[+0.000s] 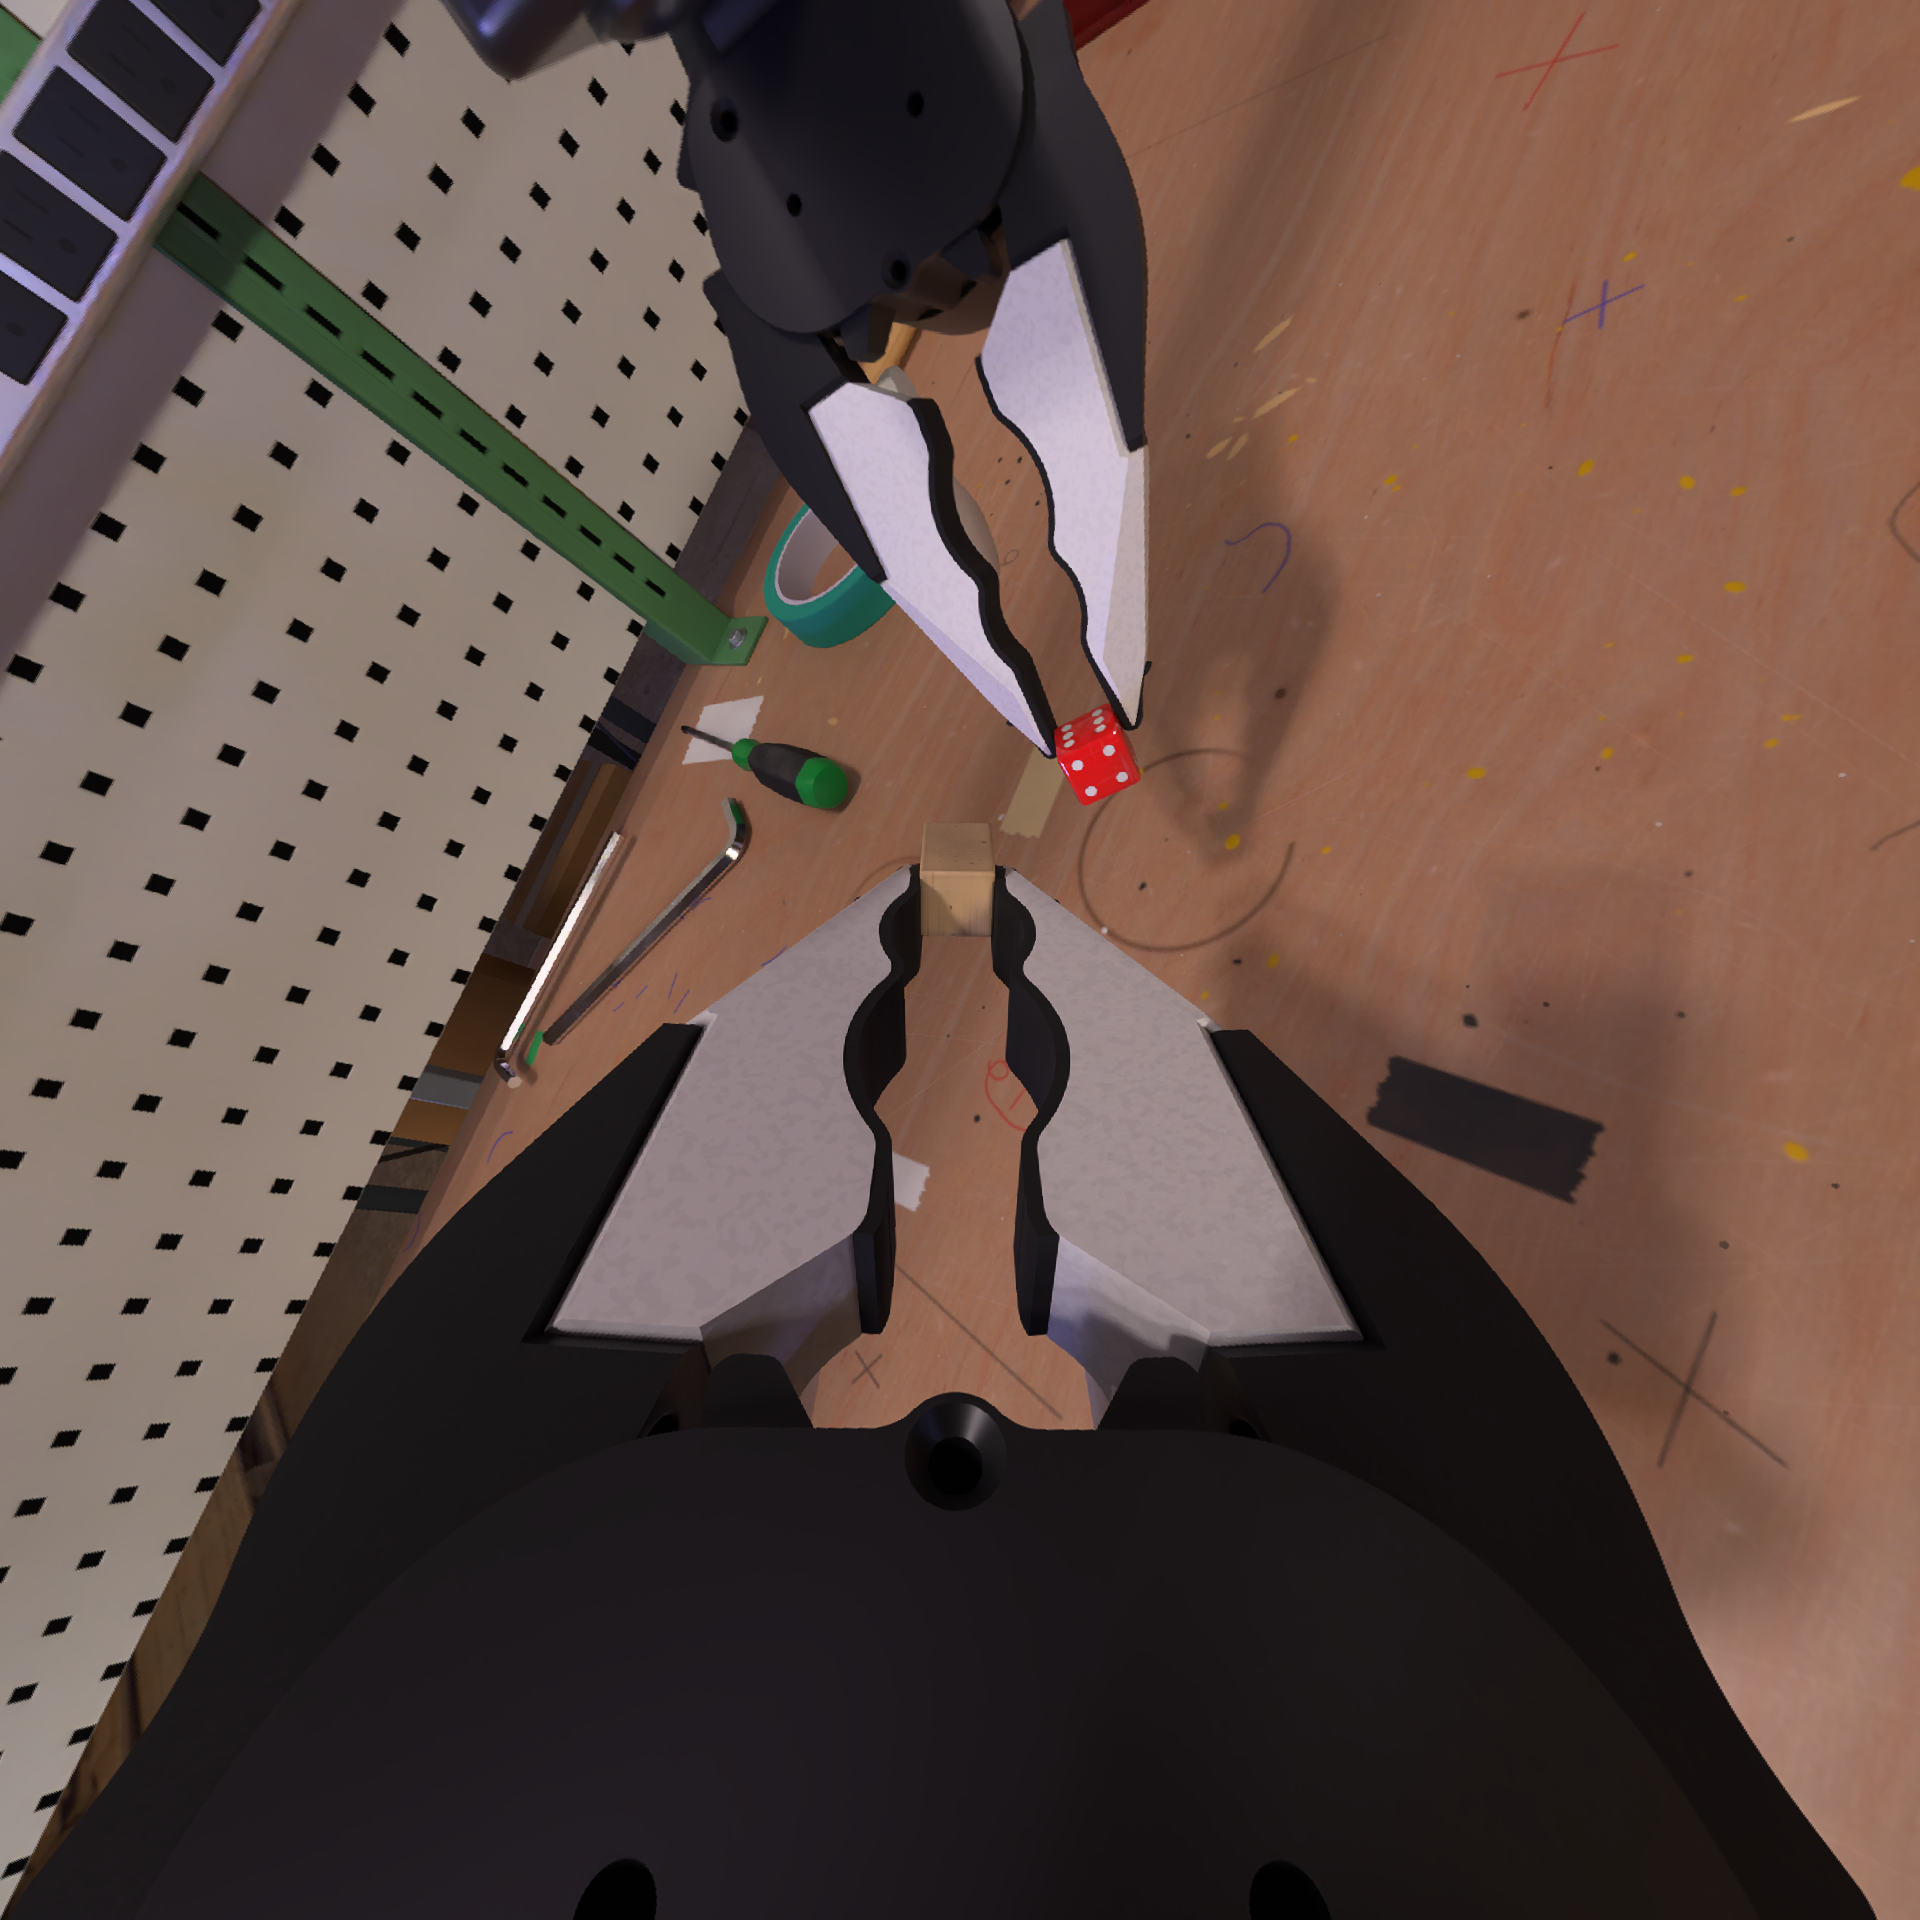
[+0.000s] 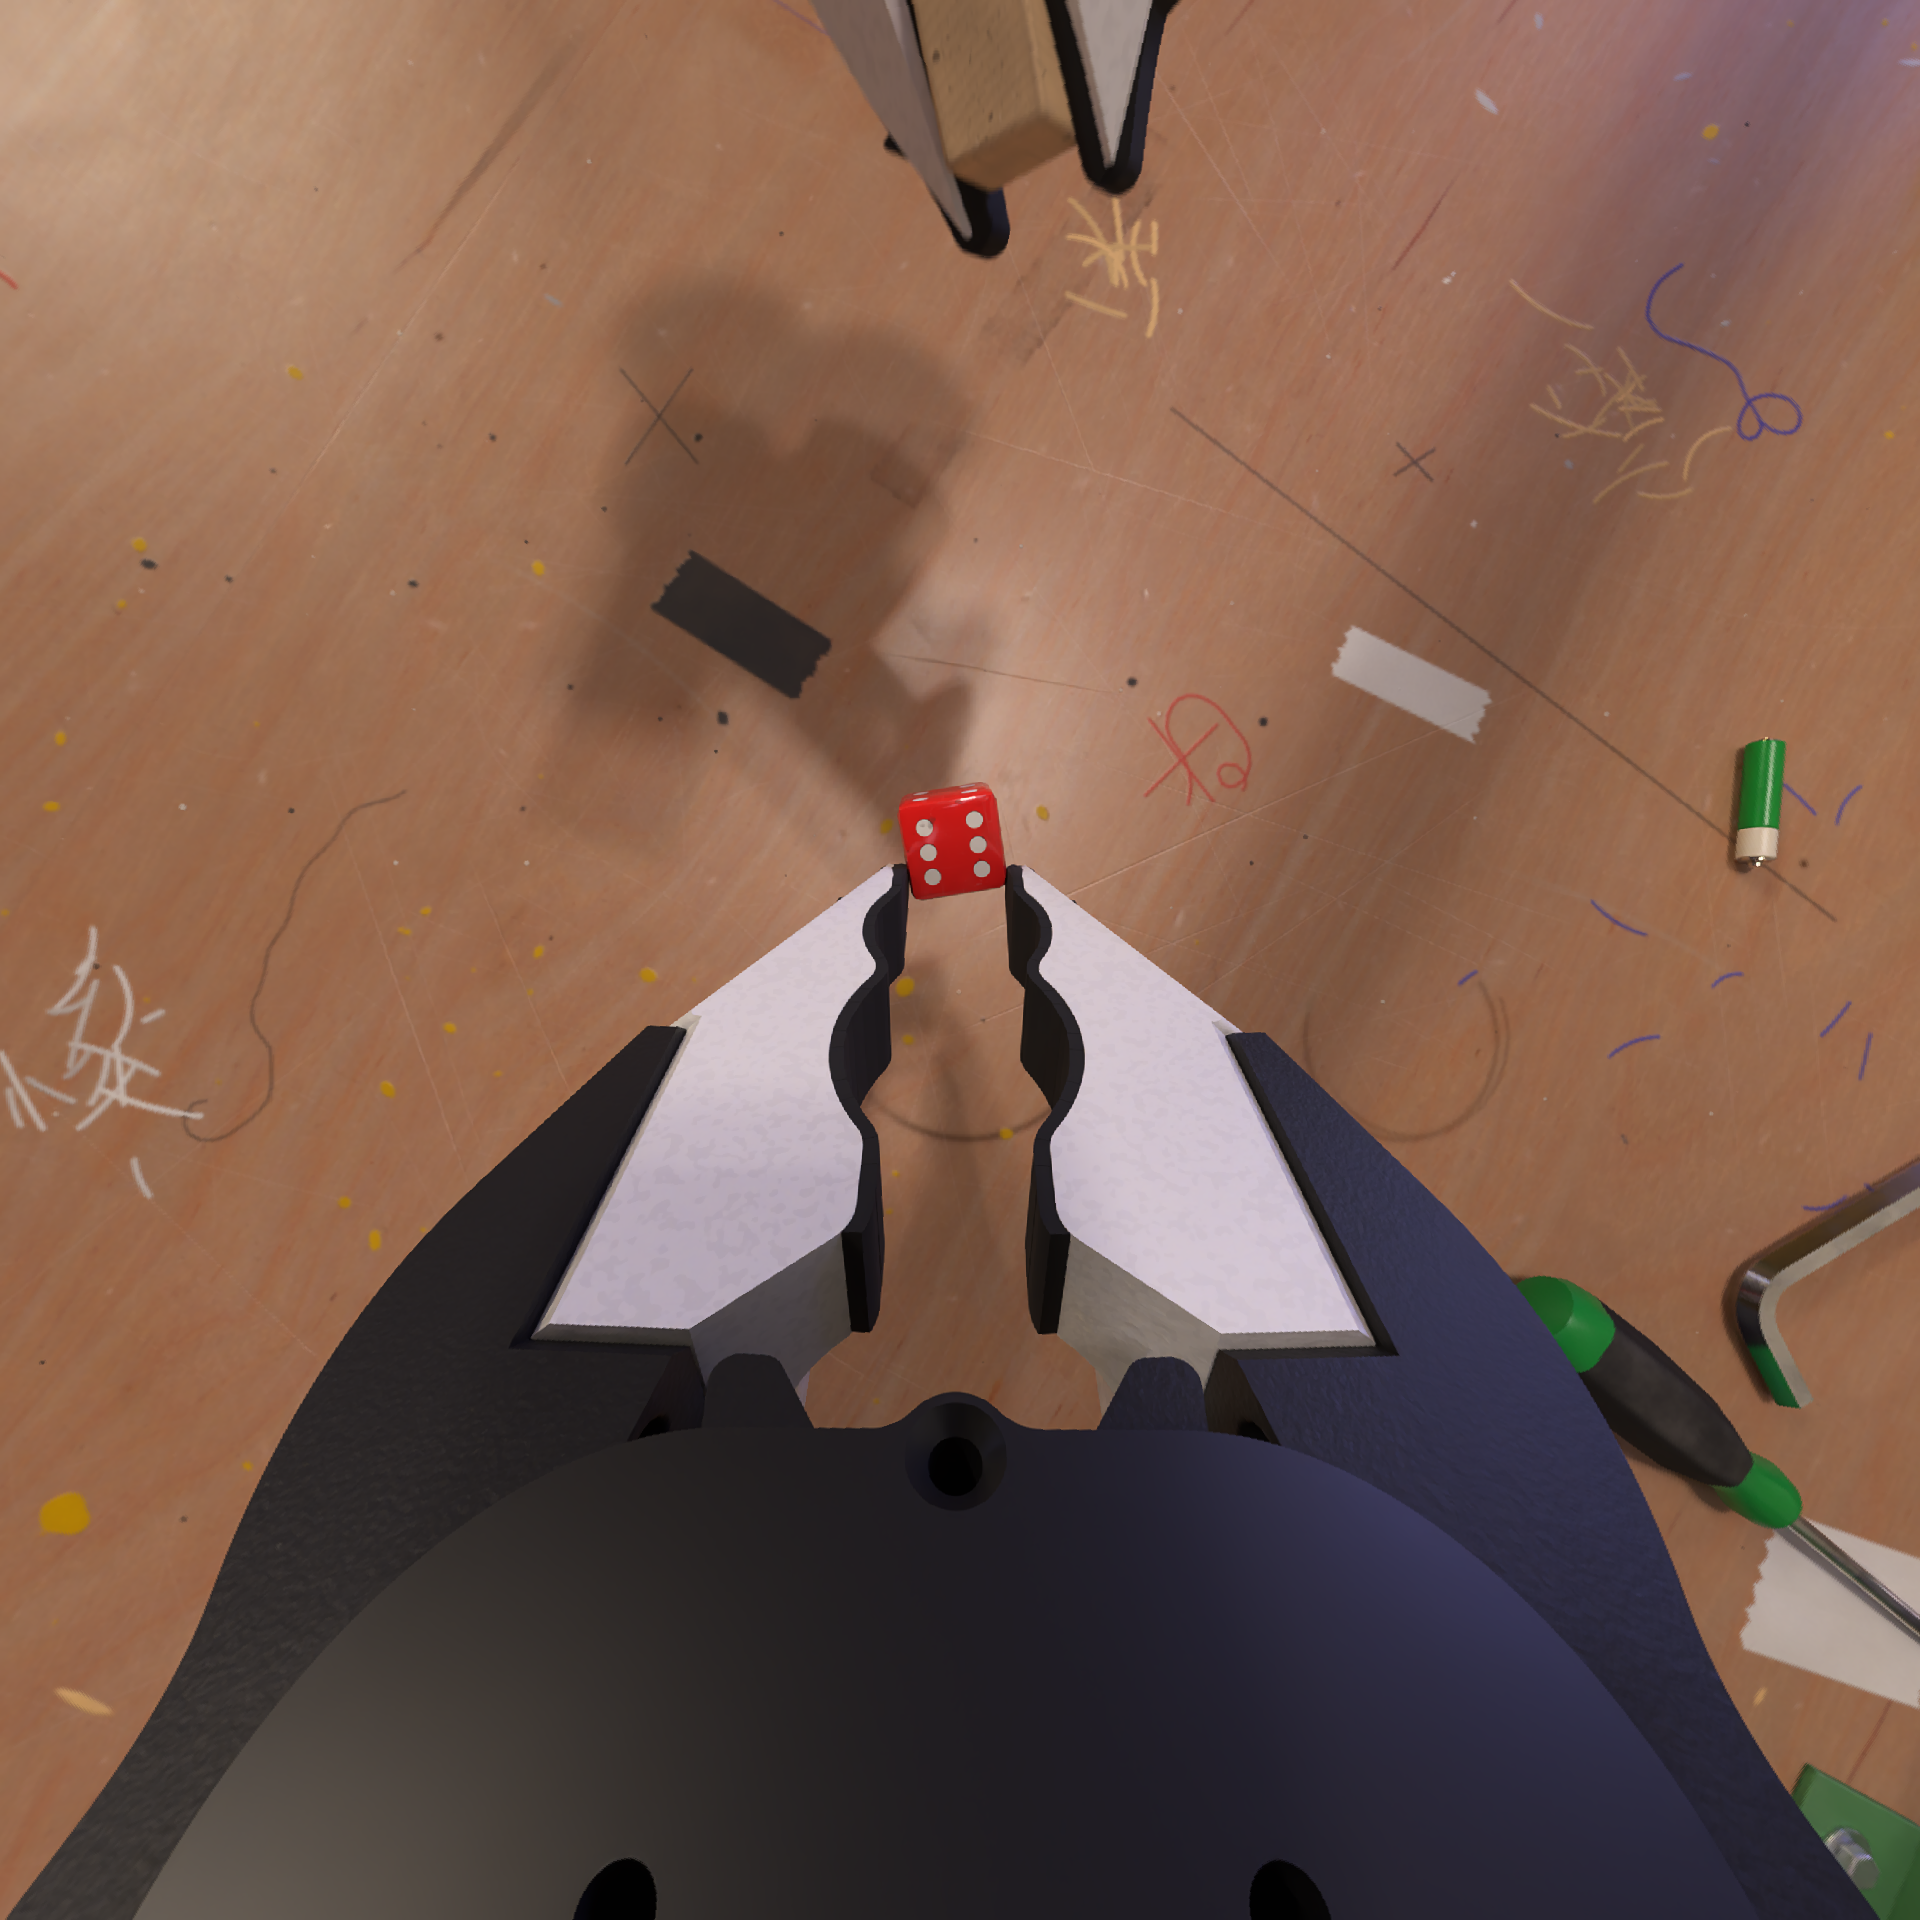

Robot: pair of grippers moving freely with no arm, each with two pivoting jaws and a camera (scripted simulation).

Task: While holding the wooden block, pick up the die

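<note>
My left gripper [image 1: 957, 883] is shut on a pale wooden block [image 1: 956, 880] and holds it above the wooden bench. In the right wrist view that gripper [image 2: 1049, 197] and the block [image 2: 992, 94] show at the top edge. My right gripper [image 2: 954, 875] is shut on a red die with white pips [image 2: 951, 840], gripped at the very fingertips and off the bench. In the left wrist view the right gripper [image 1: 1093, 719] comes in from the top with the die [image 1: 1095, 763] at its tips, just beyond and right of the block.
A green-handled screwdriver [image 1: 790, 769], hex keys [image 1: 665, 925] and a roll of green tape [image 1: 826, 592] lie by the pegboard wall [image 1: 260, 675]. A green bracket [image 1: 436, 405] runs down the wall. Black tape strip [image 1: 1486, 1127], white tape strip [image 2: 1411, 683] and a small green battery [image 2: 1760, 798] lie on the bench.
</note>
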